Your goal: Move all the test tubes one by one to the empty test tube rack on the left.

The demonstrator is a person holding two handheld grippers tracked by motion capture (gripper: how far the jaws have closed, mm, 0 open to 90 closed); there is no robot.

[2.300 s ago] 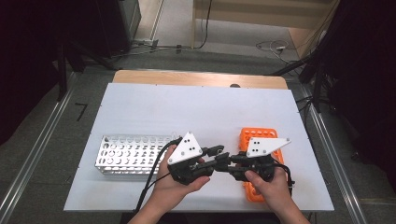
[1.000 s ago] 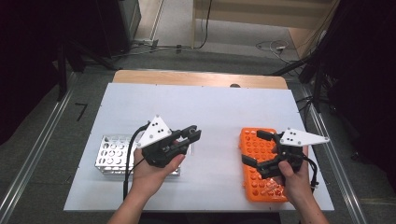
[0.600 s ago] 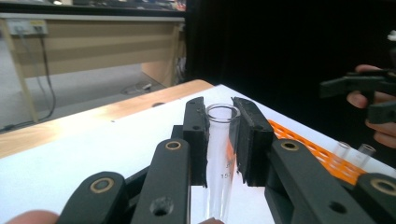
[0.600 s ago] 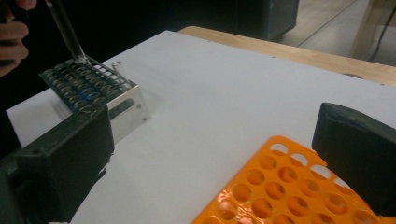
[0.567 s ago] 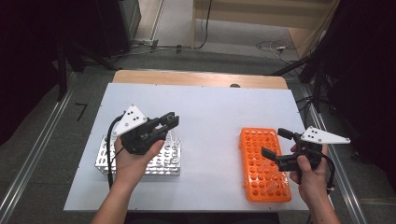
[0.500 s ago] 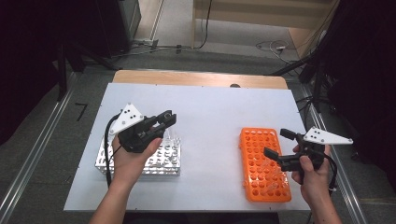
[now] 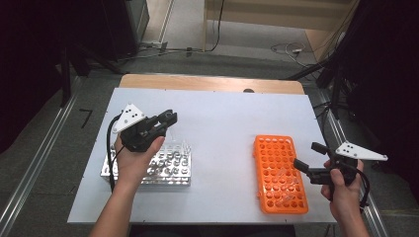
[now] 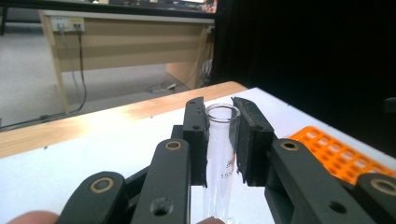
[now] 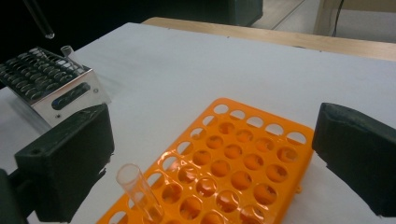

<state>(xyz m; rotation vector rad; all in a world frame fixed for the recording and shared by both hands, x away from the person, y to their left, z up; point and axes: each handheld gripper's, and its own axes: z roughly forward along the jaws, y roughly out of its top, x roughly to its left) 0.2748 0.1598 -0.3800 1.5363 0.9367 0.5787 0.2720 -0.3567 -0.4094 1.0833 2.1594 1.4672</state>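
Note:
A clear test tube (image 8: pixel 221 140) stands upright between the pads of my left gripper (image 8: pixel 219 111), which is shut on it just below the rim. In the high view the left gripper (image 7: pixel 169 119) hovers over the far right corner of the metal rack (image 7: pixel 163 167), and the tube's lower end (image 9: pixel 41 21) hangs above that rack (image 9: pixel 51 84). My right gripper (image 7: pixel 307 155) is open and holds nothing, just right of the orange rack (image 7: pixel 279 173). Its jaws stand wide on either side of the orange rack (image 9: pixel 243 154), where one tube (image 9: pixel 135 186) leans in a near hole.
One tube (image 9: pixel 67 50) stands in a corner hole of the metal rack. Both racks rest on a white tabletop (image 7: pixel 222 123) with a wooden strip (image 7: pixel 207 83) along its far edge. Dark stands and cables ring the table.
The two grippers, close together at the orange rack earlier, have parted. The left hand carried the tube left and over the metal rack. The right hand drew back to the right of the orange rack.

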